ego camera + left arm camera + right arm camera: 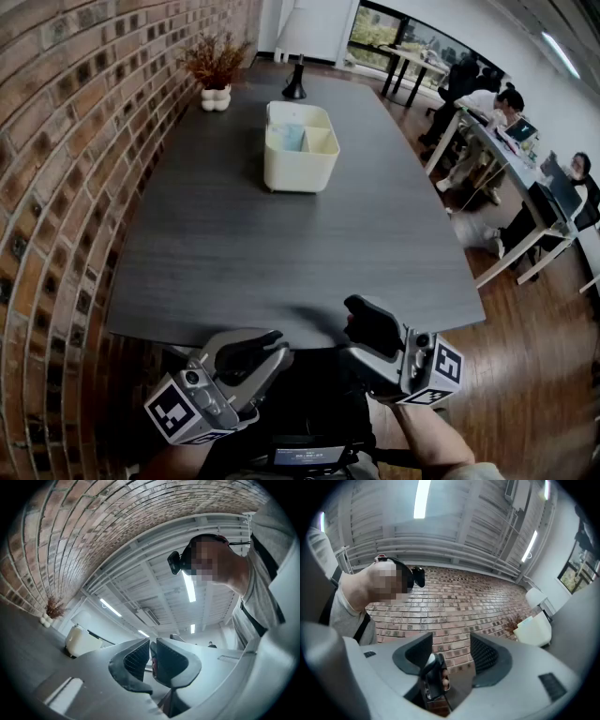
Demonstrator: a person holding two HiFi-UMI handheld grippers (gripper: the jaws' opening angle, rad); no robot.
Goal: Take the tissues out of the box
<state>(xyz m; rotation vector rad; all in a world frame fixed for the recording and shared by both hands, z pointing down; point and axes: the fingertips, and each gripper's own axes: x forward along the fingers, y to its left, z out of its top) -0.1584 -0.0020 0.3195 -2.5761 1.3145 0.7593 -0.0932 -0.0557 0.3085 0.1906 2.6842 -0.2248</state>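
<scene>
A cream box (pixel 300 155) with compartments stands on the far half of the dark grey table (pixel 281 253). Pale tissue (pixel 292 138) shows inside it. Both grippers hang close to me, at the table's near edge and far from the box. My left gripper (pixel 267 342) is shut and holds nothing; in the left gripper view its jaws (pixel 151 648) almost touch, with the box (pixel 82 641) small at the left. My right gripper (pixel 367 319) is open and empty. In the right gripper view its jaws (pixel 451 646) stand well apart, and the box (pixel 534 627) is off to the right.
A brick wall (pixel 66 187) runs along the table's left side. A white pot of dried plants (pixel 216 75) and a black object (pixel 295 82) stand at the far end. People sit at desks (pixel 506 141) on the right, across a wooden floor (pixel 525 356).
</scene>
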